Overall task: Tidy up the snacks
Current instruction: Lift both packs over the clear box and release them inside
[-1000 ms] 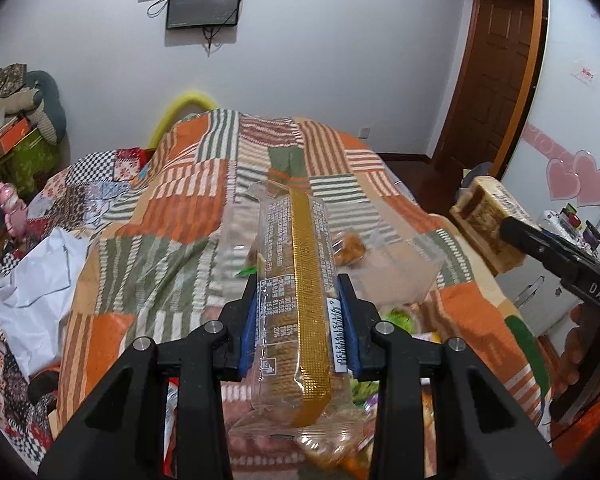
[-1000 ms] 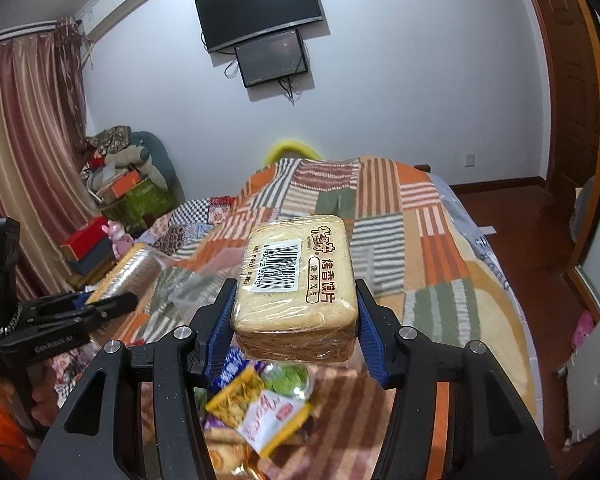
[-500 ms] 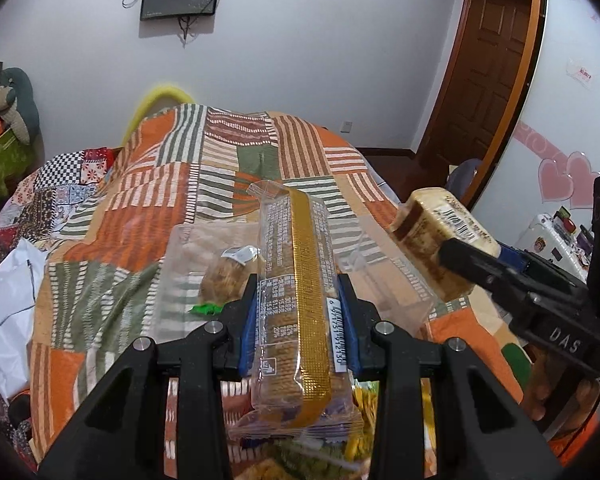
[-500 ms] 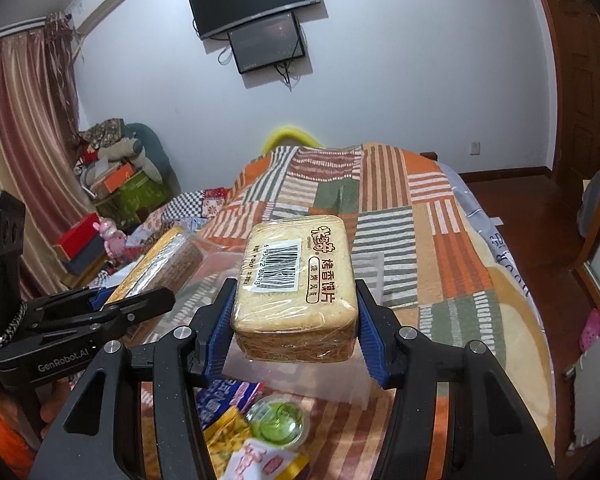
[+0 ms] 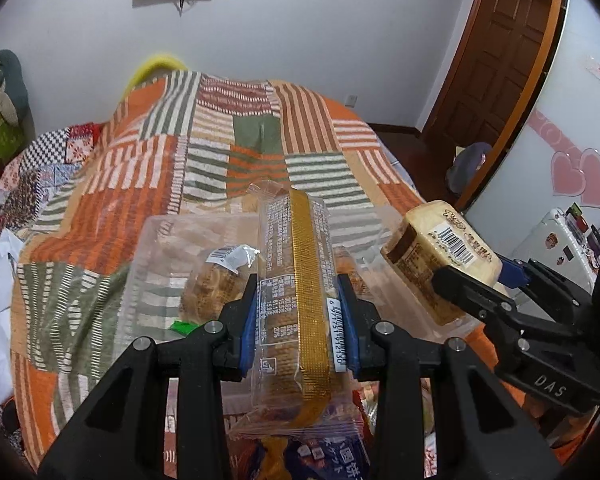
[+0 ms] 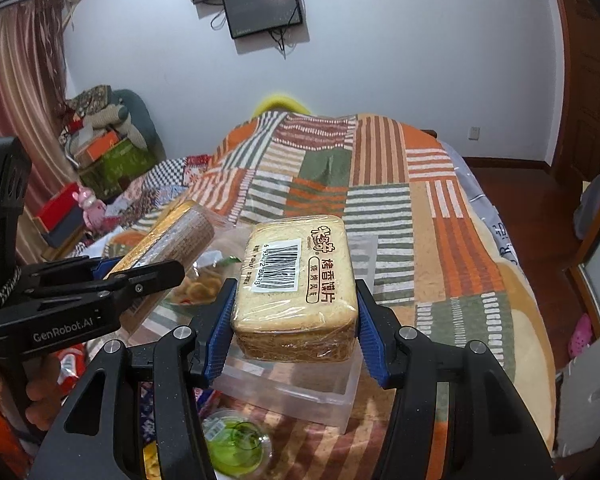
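My left gripper (image 5: pixel 298 320) is shut on a long clear biscuit pack with a gold strip (image 5: pixel 300 280), held over a clear plastic box (image 5: pixel 152 264) on the bed. The box holds a wrapped round pastry (image 5: pixel 212 280). My right gripper (image 6: pixel 292 312) is shut on a wrapped toasted bread block with a barcode (image 6: pixel 296 280), held above the right part of the clear box (image 6: pixel 340 396). The bread block also shows at the right of the left wrist view (image 5: pixel 432 256). The biscuit pack shows at the left of the right wrist view (image 6: pixel 168 248).
A striped patchwork blanket (image 5: pixel 236 152) covers the bed. Loose snack packets (image 5: pixel 332 456) and a green jelly cup (image 6: pixel 236 444) lie near the front edge. A wooden door (image 5: pixel 496 60) and a white appliance (image 5: pixel 556 240) stand at the right. Clutter (image 6: pixel 100 152) sits by the curtain.
Both grippers moved forward over the bed with their snacks. The clear box came fully under them, and the two grippers came closer together.
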Available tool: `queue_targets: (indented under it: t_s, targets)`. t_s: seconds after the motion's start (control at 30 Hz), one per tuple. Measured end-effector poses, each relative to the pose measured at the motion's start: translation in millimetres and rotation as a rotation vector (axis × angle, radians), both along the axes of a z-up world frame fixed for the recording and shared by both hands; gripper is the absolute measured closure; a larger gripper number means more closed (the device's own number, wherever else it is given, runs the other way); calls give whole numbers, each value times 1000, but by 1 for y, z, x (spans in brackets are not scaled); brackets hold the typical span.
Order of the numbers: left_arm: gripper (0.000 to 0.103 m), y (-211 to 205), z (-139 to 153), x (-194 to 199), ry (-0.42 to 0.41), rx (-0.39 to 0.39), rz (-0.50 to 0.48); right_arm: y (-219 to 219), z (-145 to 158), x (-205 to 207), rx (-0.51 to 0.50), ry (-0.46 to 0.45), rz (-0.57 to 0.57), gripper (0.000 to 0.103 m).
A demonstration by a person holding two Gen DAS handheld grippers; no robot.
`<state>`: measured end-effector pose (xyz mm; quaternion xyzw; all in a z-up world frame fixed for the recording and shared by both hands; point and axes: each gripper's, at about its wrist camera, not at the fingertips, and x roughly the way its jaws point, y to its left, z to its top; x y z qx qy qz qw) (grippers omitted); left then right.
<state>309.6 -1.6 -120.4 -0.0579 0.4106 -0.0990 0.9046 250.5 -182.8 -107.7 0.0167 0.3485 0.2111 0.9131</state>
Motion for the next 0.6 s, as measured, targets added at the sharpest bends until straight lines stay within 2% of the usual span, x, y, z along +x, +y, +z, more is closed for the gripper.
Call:
queue_targets:
  t_s: [0.17,0.2,0.27,0.47,0.6]
  targets:
    - [68,-2,-11,12,24,6,-5,5,-9,8,-6,30,11,51]
    - [81,-3,-12,12,19,9,-9,6,-11,9,-9,34,12,51]
    - [82,-5,-12,15,18,31,-9,9,-14,11,-17,43,15,51]
    - [82,3,-12,20,27,13,10,13,-23,15,-46,85,31,51]
    - [82,8,-11,15,41,-6,18,13,-18,13,-51,81,40,51]
